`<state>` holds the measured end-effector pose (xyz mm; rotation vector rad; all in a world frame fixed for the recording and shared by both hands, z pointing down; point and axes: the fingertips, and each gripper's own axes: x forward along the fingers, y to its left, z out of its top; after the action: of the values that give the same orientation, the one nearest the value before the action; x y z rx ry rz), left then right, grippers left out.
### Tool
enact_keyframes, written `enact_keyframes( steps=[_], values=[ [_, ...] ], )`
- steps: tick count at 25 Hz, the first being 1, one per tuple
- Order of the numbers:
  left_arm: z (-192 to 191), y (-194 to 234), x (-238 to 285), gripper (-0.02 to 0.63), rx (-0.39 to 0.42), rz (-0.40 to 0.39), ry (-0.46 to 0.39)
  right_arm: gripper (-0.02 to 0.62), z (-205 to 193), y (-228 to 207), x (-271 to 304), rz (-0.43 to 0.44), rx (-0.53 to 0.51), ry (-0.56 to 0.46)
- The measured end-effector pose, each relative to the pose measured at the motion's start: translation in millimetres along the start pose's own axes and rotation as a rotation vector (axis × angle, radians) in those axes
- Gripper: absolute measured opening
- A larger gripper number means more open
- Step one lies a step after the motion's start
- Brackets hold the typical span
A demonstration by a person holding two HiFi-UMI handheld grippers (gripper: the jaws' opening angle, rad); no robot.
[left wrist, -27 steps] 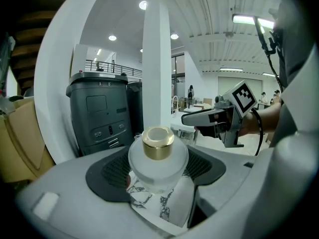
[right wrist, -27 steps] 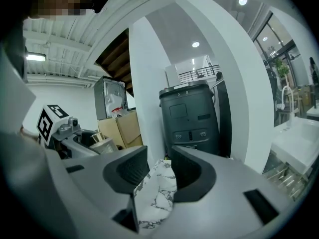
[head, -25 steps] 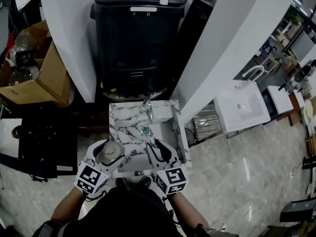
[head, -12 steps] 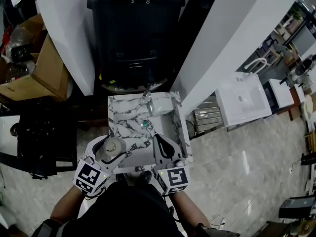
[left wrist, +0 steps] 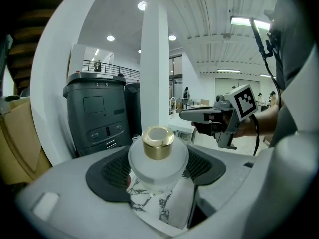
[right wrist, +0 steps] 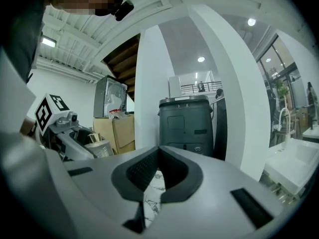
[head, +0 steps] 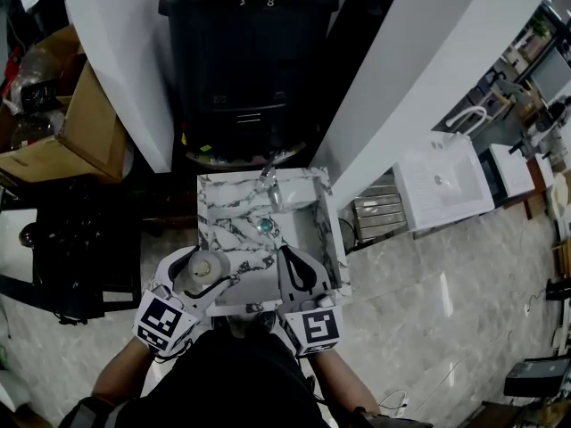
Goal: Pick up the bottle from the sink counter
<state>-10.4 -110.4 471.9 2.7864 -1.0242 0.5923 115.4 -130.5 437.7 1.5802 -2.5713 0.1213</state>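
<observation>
Our left claw (head: 200, 273) pinches the bottle (left wrist: 158, 162) — its round frosted body sits between the dark pads, gold cap (left wrist: 158, 142) up, with the marbled table (head: 234, 224) just beneath the claw. The right claw (right wrist: 158, 176), off to its right, is pressed together on nothing. We judge the bottle stiff, smooth and likely slippery, perhaps breakable glass — best gripped across its widest belly, below the cap.

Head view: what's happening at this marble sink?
A person stands over the marble sink counter with a hand-held gripper in each hand. The left hand-held gripper is clamped on a frosted bottle with a gold cap, above the counter's near-left part. The right hand-held gripper is shut with nothing in it, held alongside.
</observation>
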Motion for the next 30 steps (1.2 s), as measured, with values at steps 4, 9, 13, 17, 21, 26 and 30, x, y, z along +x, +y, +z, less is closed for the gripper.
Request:
enact_keyframes(
  steps=[4, 9, 13, 17, 21, 26, 30],
  values=[
    [0.2, 1.6, 0.8, 0.336, 0.002, 0.001, 0.001, 0.008, 4.9, 4.5, 1.6, -0.001, -0.024, -0.006],
    [-2.2, 3.4, 1.6, 0.336, 0.004, 0.001, 0.006, 0.008, -1.7, 5.2, 3.4, 0.0, -0.022, -0.014],
    [-3.6, 3.8, 3.0, 0.336, 0.001, 0.0, 0.01, 0.008, 0.1, 8.1, 1.9, 0.022, -0.01, -0.005],
    [-4.3, 2.7, 3.7, 0.336, 0.004, -0.002, 0.012, 0.008, 2.0, 8.1, 1.9, 0.026, -0.012, -0.017],
    [-2.6, 2.3, 3.6, 0.336, 0.008, -0.001, 0.012, 0.008, 2.3, 9.0, 1.0, 0.033, -0.019, -0.017],
    [-2.2, 2.8, 3.5, 0.336, 0.008, 0.0, 0.013, 0.008, 2.1, 9.3, 0.5, 0.032, -0.011, -0.016],
    [-2.9, 1.4, 3.8, 0.336, 0.008, 0.0, 0.013, 0.008, 1.8, 7.5, -1.1, 0.027, -0.006, -0.021]
  ],
)
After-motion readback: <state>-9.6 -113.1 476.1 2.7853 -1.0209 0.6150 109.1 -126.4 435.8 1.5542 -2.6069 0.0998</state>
